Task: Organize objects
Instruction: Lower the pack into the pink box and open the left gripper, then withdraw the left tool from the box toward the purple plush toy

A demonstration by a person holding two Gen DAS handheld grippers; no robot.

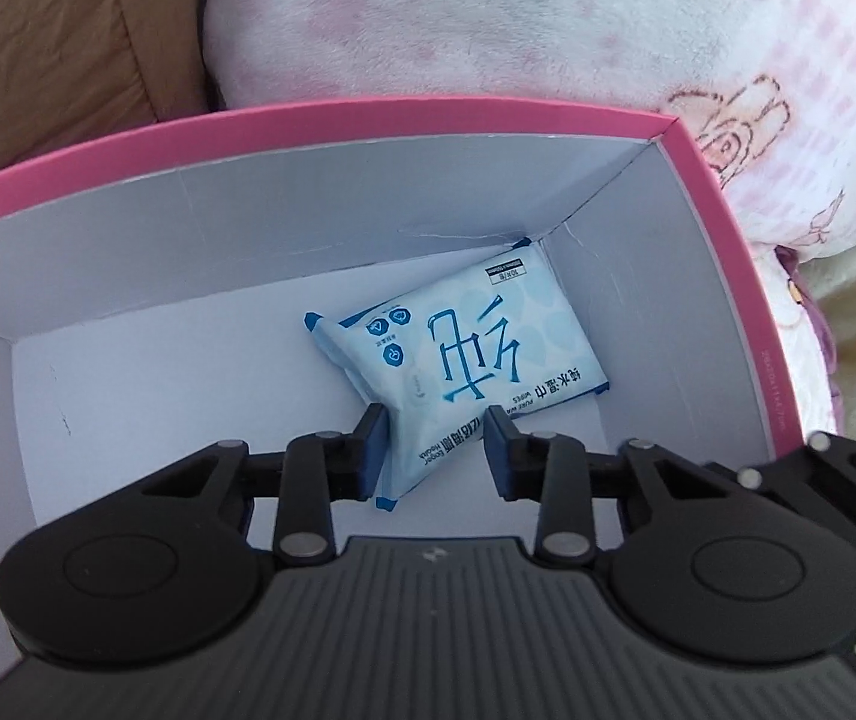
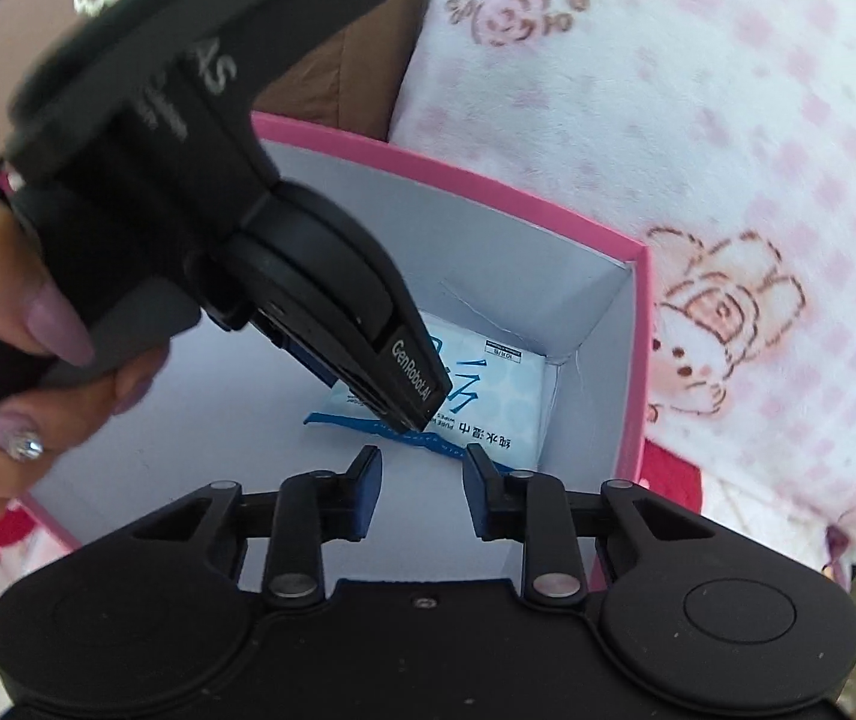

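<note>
The wipes pack [image 1: 463,354] lies in the far right corner of the pink box [image 1: 308,120], the left tool [image 1: 433,450] clamping its near end, the right tool [image 2: 422,486] closed on nothing.

This looks like a home, most likely a bedroom or a sofa corner. A plush white blanket [image 2: 697,138] printed with pink checks and roses lies rumpled beside a brown quilted cushion [image 1: 50,42]. A pink cardboard box [image 1: 332,120] rests on this soft bedding rather than on a table.
</note>
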